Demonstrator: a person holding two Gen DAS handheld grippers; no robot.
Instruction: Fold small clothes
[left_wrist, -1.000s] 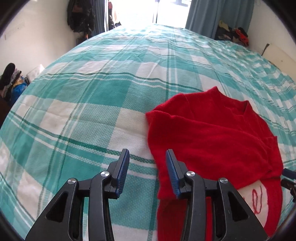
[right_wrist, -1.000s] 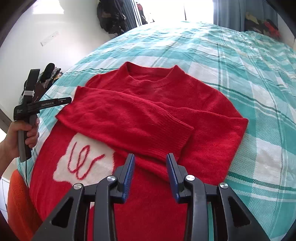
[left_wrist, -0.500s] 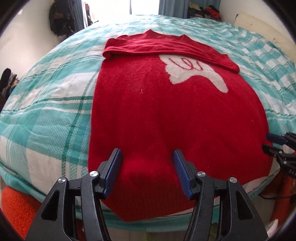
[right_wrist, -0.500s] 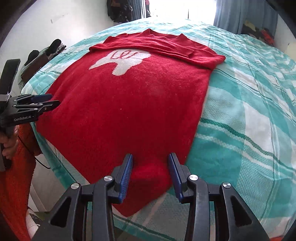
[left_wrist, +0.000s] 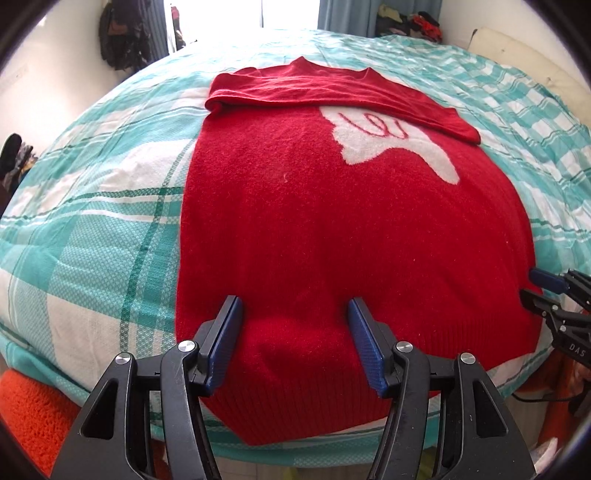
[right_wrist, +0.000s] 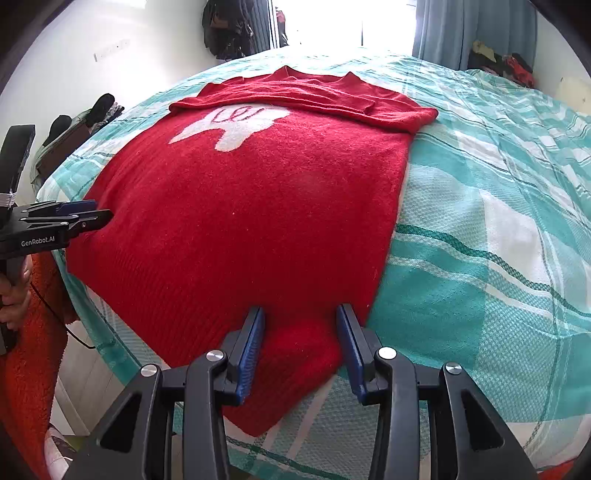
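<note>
The left gripper (left_wrist: 293, 306) sits low over the near hem of a red sweater (left_wrist: 332, 221), its two blue-padded fingers (left_wrist: 225, 339) spread wide apart with a raised hump of red knit between them; whether the pads actually touch the cloth cannot be told. The right gripper (right_wrist: 300, 315) is placed the same way at the sweater's (right_wrist: 251, 206) other near corner, its fingers (right_wrist: 251, 350) also parted, with the corner of the hem bunched up between them and the corner tip hanging toward the edge of the bed. In the left wrist view the right gripper's (left_wrist: 532, 286) tips show at the far right edge, just beside the sweater's side seam; in the right wrist view the left gripper (right_wrist: 99, 214) shows at the left edge, held by a hand (right_wrist: 14, 291) in an orange fleece sleeve (right_wrist: 33, 350). The sweater lies flat, front up, on a bedspread (left_wrist: 110, 229) checked in teal and white, its ribbed hem at the near edge of the bed and its neckline at the far end. Both sleeves are folded across the chest, forming a red band (left_wrist: 332, 92) over the top of a white patch (left_wrist: 391, 144) with red looping stitching. Beyond the bed are a bright window with blue curtains (right_wrist: 443, 33), dark clothes hanging on the wall (left_wrist: 122, 40), and a pile of clothes (left_wrist: 410, 22) in the far corner.
</note>
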